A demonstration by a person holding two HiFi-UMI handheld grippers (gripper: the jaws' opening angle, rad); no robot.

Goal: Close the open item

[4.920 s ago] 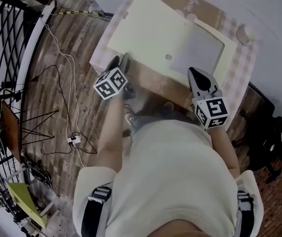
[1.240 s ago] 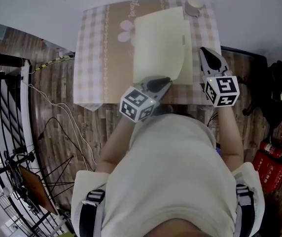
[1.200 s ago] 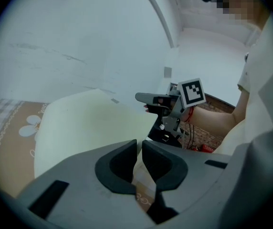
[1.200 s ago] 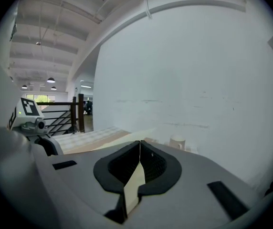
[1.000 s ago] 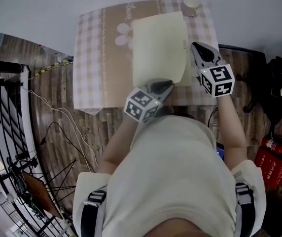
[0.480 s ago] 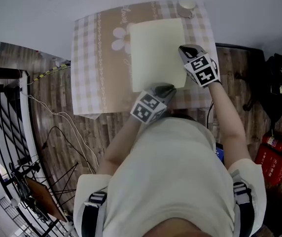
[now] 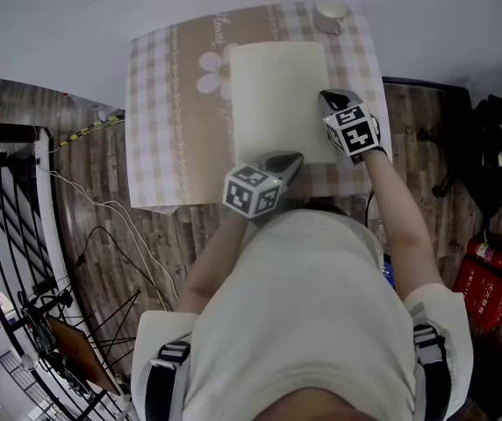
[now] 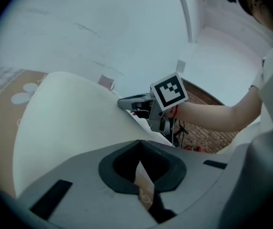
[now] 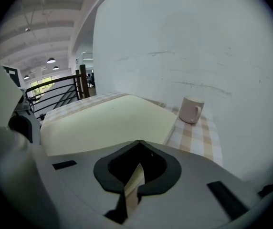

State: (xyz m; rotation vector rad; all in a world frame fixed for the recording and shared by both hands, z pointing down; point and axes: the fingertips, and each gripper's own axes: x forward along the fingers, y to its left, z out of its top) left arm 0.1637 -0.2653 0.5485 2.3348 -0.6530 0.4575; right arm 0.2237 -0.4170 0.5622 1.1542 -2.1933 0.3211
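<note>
Just drawn together, tip to tip, on the left gripper (image 7: 291,158), with nothing clamped between; poised at the 6 o'clock edge of the cream case (image 7: 277,95). Likewise pressed together and empty on the right gripper (image 7: 328,99), over the case's 3 o'clock edge. Flat and closed, that case, lying mid-table on the checked cloth (image 7: 159,103). Beyond it at 1 o'clock, near the wall: a pale mug (image 7: 330,14).

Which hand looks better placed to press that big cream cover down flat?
Probably the right: the right gripper has its tips over the cream cover near its right edge, while the left gripper reaches only the cover's near edge.
</note>
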